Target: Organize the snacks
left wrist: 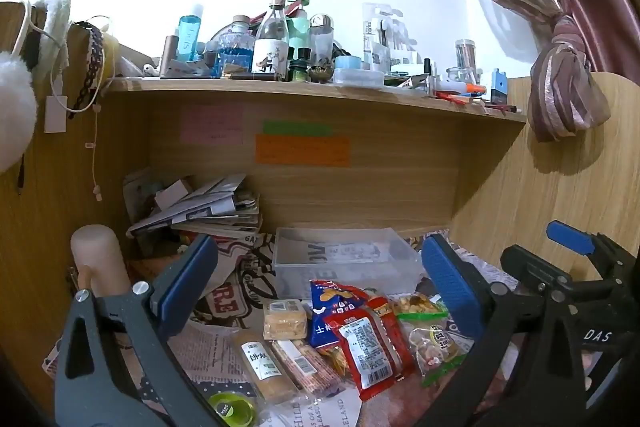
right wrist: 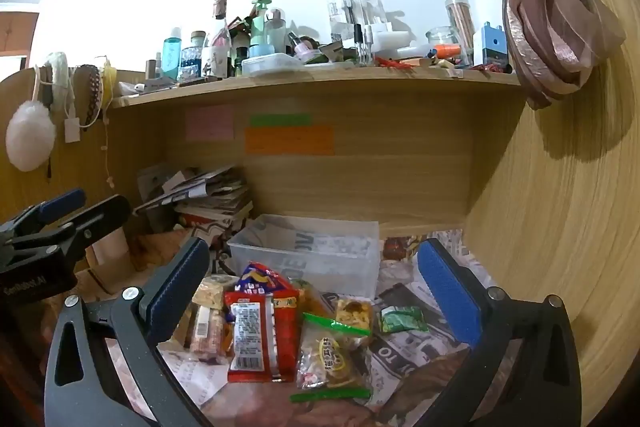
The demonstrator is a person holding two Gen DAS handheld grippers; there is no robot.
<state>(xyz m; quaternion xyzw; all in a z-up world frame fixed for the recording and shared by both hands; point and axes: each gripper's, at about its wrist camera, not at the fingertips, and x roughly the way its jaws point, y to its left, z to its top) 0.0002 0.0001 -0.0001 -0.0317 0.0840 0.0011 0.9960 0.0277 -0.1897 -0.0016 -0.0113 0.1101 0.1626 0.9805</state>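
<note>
A pile of snack packets lies on the printed cloth in front of a clear plastic bin (left wrist: 340,259) (right wrist: 312,255). In it are a red packet (left wrist: 366,351) (right wrist: 256,335), a blue chip bag (left wrist: 332,311), a pale biscuit pack (left wrist: 262,363), a clear green-edged bag (left wrist: 434,347) (right wrist: 332,355) and a small green packet (right wrist: 402,319). My left gripper (left wrist: 320,291) hangs open above the pile, nothing between its blue pads. My right gripper (right wrist: 312,291) is open too and holds nothing. Each gripper shows at the edge of the other's view.
A wooden shelf (left wrist: 304,91) above is crowded with bottles and jars. Sticky notes (left wrist: 302,149) hang on the back panel. A stack of papers and books (left wrist: 200,207) fills the back left. A pale cylinder (left wrist: 98,259) stands at the left; a tape roll (left wrist: 232,407) lies near.
</note>
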